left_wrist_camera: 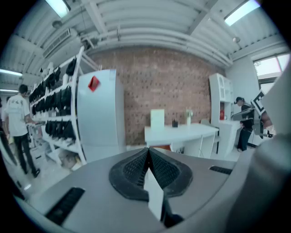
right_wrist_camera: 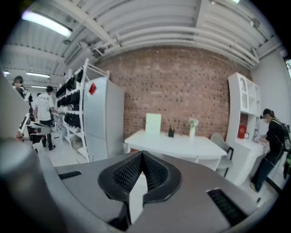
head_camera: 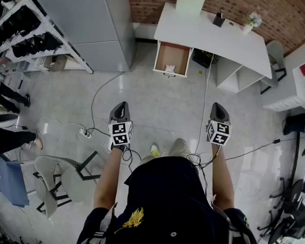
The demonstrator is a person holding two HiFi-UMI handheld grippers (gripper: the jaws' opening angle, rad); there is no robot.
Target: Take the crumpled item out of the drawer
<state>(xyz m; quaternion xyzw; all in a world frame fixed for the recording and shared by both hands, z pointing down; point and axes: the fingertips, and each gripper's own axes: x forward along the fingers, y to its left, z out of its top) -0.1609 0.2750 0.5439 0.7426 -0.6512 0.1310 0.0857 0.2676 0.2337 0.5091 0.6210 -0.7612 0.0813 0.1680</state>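
Note:
A white crumpled item (head_camera: 169,68) lies at the front of an open wooden drawer (head_camera: 173,54) pulled out from the white desk (head_camera: 213,35) by the brick wall. My left gripper (head_camera: 120,110) and right gripper (head_camera: 218,110) hang side by side over the floor, well short of the drawer. Both are shut with nothing between their jaws. In the left gripper view the shut gripper (left_wrist_camera: 148,149) points at the desk (left_wrist_camera: 179,133). The right gripper view shows its shut gripper (right_wrist_camera: 142,153) below the desk (right_wrist_camera: 173,143).
A grey cabinet (head_camera: 91,24) and a shelf rack (head_camera: 29,33) stand at the left. Cables and a power strip (head_camera: 85,134) lie on the floor. A grey chair (head_camera: 58,178) is at my left, a desk chair (head_camera: 274,56) and white shelving (head_camera: 289,90) at the right. People stand at the left edge.

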